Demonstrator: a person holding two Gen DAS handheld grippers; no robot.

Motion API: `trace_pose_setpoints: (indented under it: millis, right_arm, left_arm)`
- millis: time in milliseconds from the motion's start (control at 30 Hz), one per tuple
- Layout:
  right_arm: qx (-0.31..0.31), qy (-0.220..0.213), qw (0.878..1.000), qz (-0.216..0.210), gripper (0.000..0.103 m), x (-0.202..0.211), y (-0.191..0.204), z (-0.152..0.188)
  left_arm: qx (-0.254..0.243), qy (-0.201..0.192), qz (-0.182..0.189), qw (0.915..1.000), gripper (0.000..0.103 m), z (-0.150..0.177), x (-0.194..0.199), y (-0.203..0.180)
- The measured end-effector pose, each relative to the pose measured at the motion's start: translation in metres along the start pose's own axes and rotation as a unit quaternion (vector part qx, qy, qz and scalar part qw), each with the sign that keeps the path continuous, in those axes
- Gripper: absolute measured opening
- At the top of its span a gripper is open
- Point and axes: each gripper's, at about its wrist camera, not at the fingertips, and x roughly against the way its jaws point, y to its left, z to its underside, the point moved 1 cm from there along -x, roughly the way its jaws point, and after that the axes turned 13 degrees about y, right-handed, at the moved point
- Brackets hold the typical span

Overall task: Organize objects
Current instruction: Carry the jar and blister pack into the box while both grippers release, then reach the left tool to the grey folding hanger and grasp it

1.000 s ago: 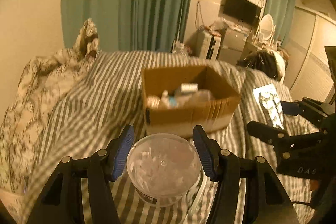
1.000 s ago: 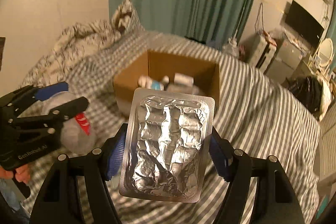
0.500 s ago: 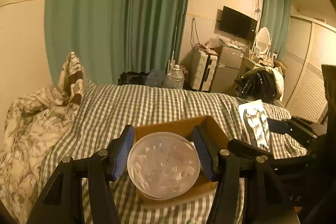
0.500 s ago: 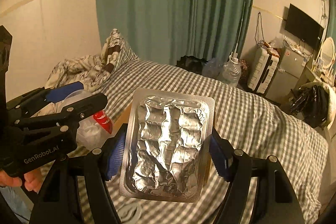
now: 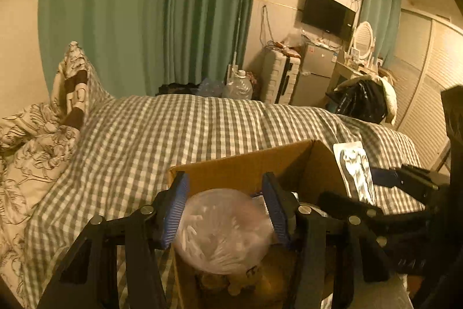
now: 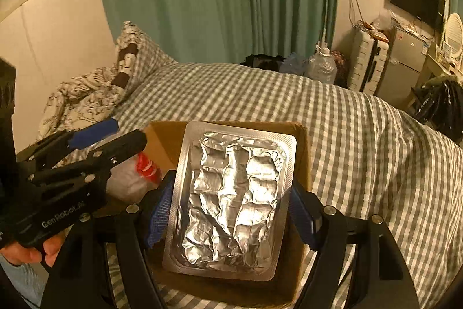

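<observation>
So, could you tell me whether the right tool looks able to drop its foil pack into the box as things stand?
Probably yes: the right tool holds the foil pack over the open box, whose right side looks free; the left tool with its tub keeps to the left.

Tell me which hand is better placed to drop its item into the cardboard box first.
Left, probably: its clear tub sits low over the box opening, while the right gripper's foil blister pack is higher.

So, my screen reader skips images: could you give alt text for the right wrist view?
The right tool grips a silver foil blister pack above an open cardboard box on a checked bed. At left, the left tool holds a clear tub.
</observation>
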Motion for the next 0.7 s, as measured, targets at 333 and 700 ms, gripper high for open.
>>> trace_pose_setpoints:
  millis: [333, 700]
  right_arm:
    - [-0.025, -0.039, 0.998, 0.042, 0.09, 0.044, -0.001, 0.015]
    - [-0.02, -0.083, 0.993, 0.086, 0.095, 0.134, 0.022, 0.068]
  left_arm:
    - [-0.013, -0.018, 0.005, 0.9997, 0.08, 0.012, 0.024, -0.005]
    - [0.006, -0.053, -0.026, 0.9982, 0.099, 0.043, 0.114, -0.01]
